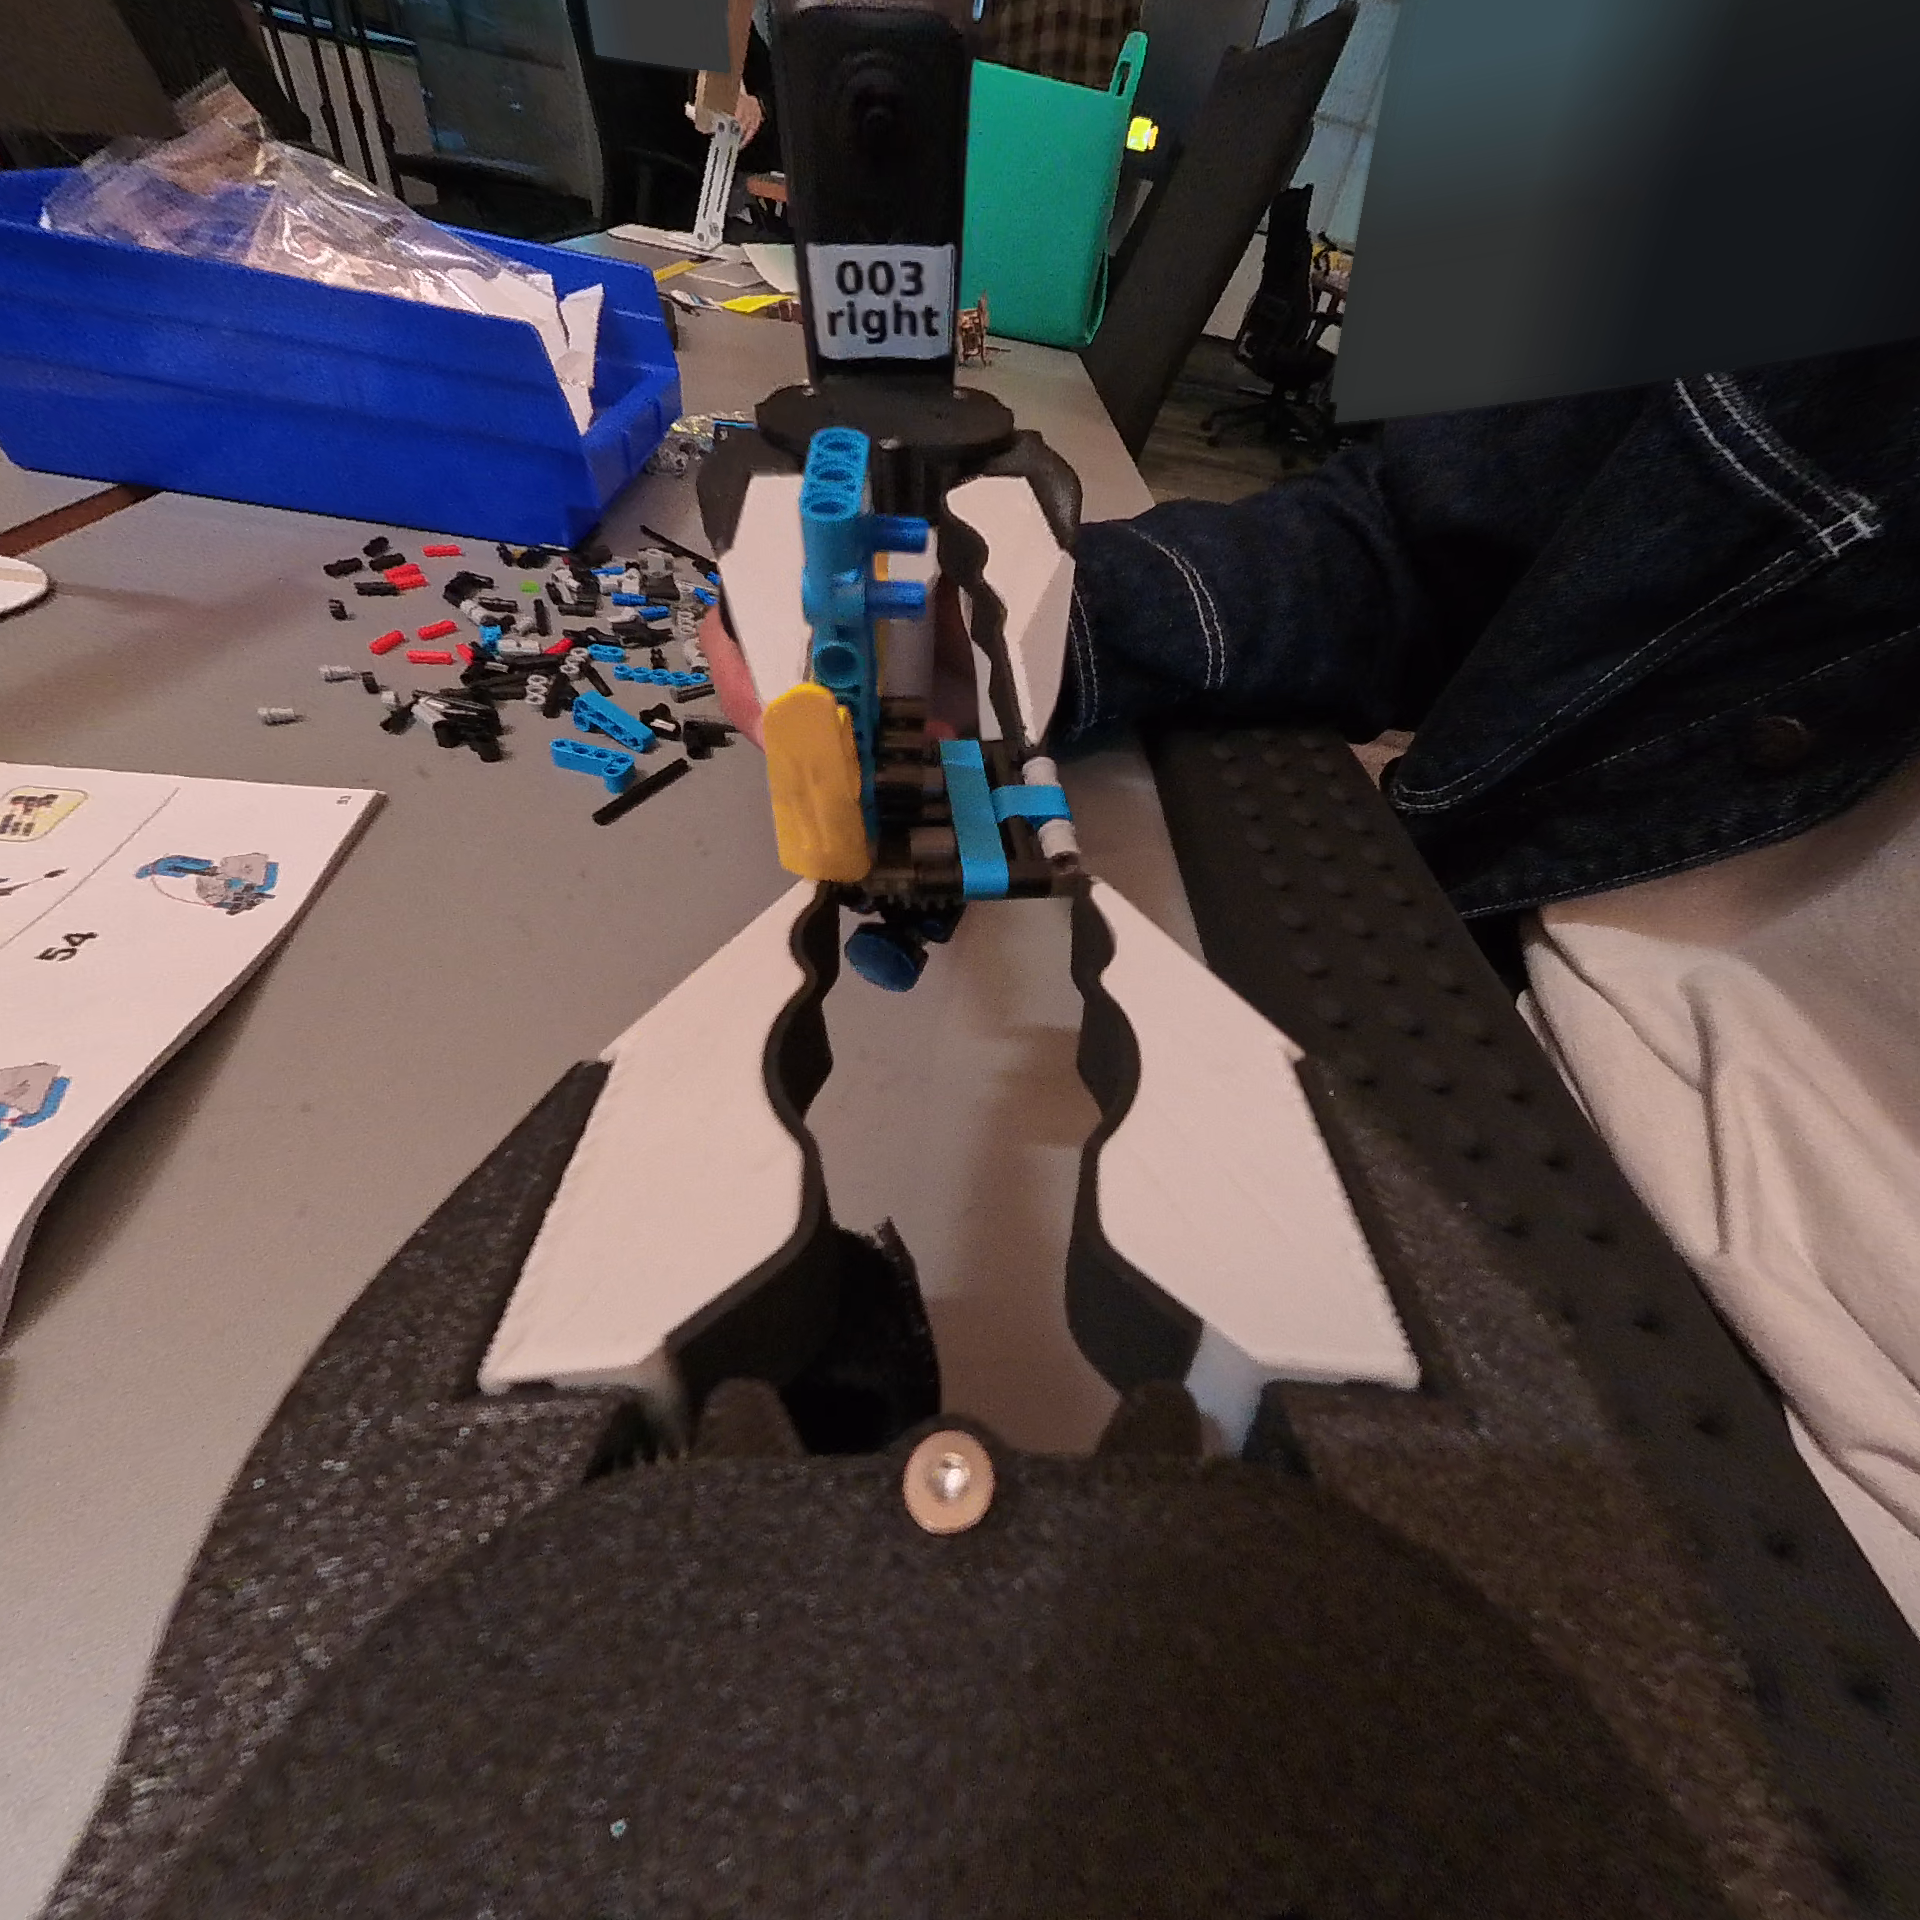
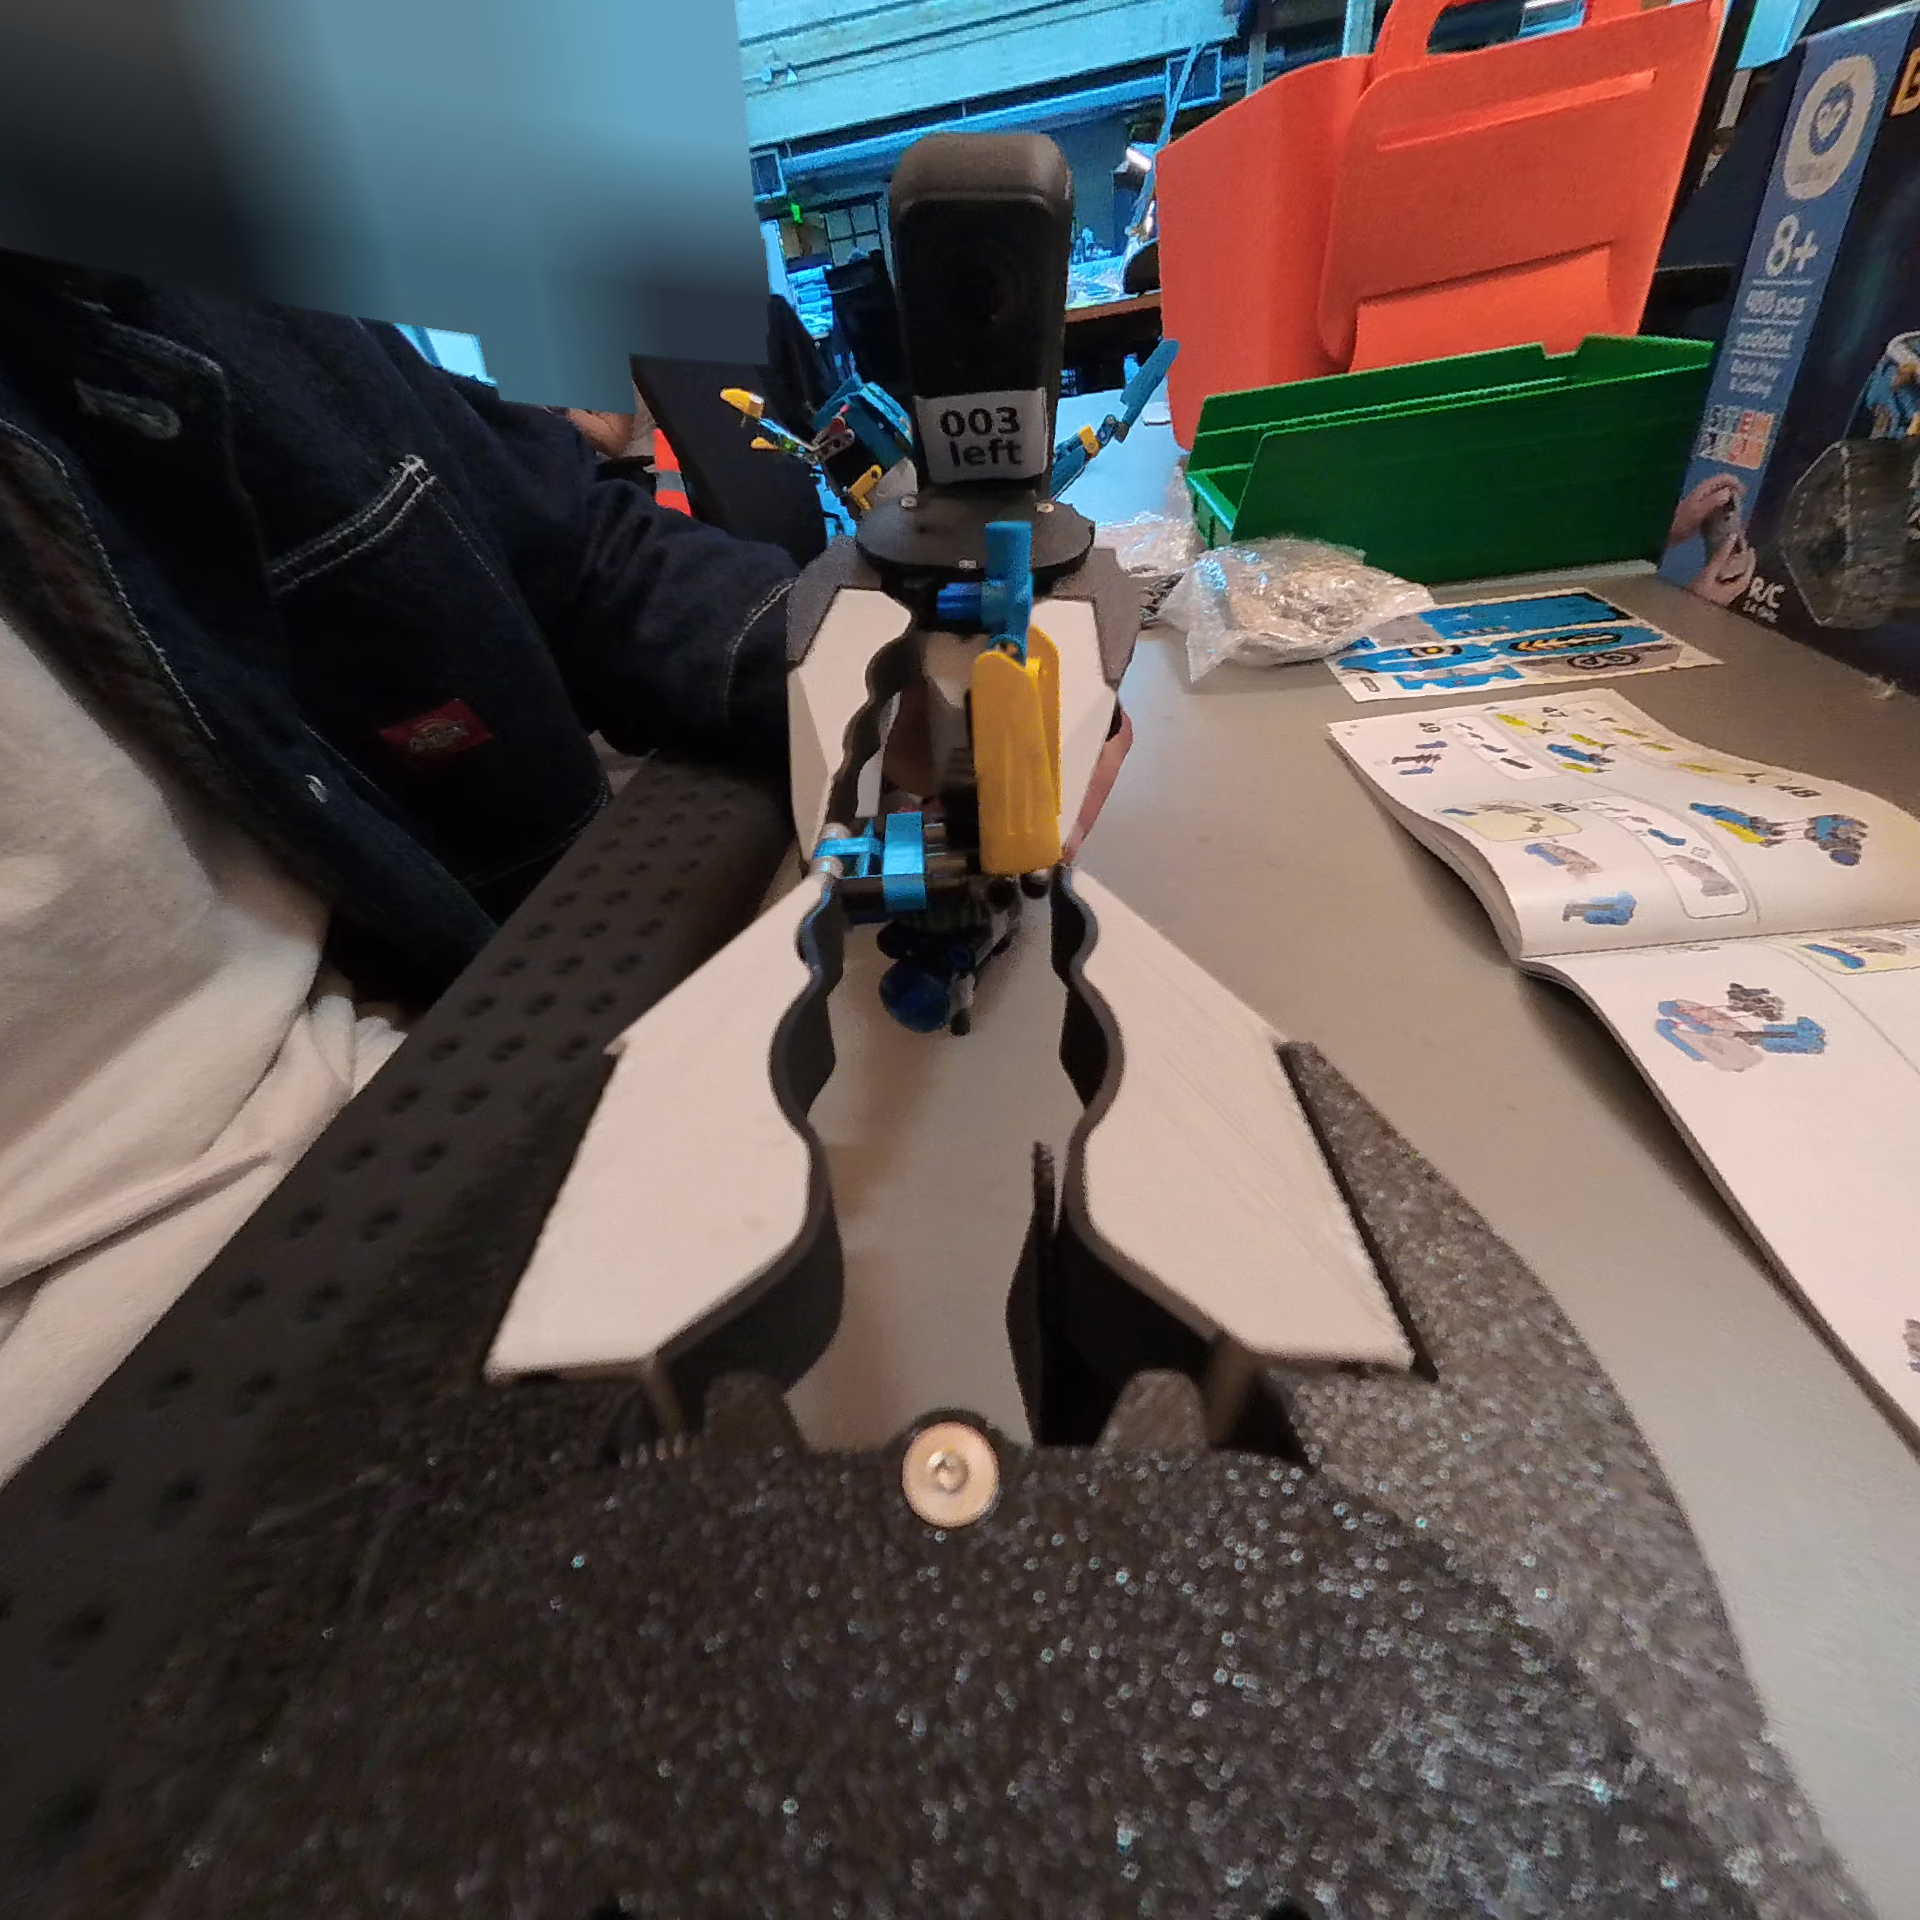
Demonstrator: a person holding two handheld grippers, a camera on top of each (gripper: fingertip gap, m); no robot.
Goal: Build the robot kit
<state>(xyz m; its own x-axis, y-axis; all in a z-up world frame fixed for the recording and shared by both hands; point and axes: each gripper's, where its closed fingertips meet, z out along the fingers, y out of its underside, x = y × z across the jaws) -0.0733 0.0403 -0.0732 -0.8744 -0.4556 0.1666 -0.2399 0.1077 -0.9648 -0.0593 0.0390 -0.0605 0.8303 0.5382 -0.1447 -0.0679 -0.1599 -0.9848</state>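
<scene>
A small brick assembly (image 1: 914, 821) of black, blue and yellow pieces hangs above the grey table (image 1: 468, 1039) between the two grippers, which face each other tip to tip. My left gripper (image 1: 945, 888) is shut on its black lower end. The right gripper (image 1: 914, 707) shows opposite, closed around the blue beam (image 1: 831, 561) and white block. In the right wrist view my right gripper (image 2: 940, 883) grips the assembly (image 2: 935, 873) beside the yellow piece (image 2: 1013, 769), and the left gripper (image 2: 935, 790) faces it.
A blue bin (image 1: 312, 395) with plastic bags stands at the back left, with loose small pieces (image 1: 540, 644) before it. Open instruction booklet (image 2: 1662, 883), sticker sheet (image 2: 1507, 644), green bin (image 2: 1455, 468), orange bag (image 2: 1403, 208) and product box (image 2: 1818, 364) lie right. A person's denim sleeve (image 1: 1299, 613) is close. Left and right tips are no more than a few centimetres apart.
</scene>
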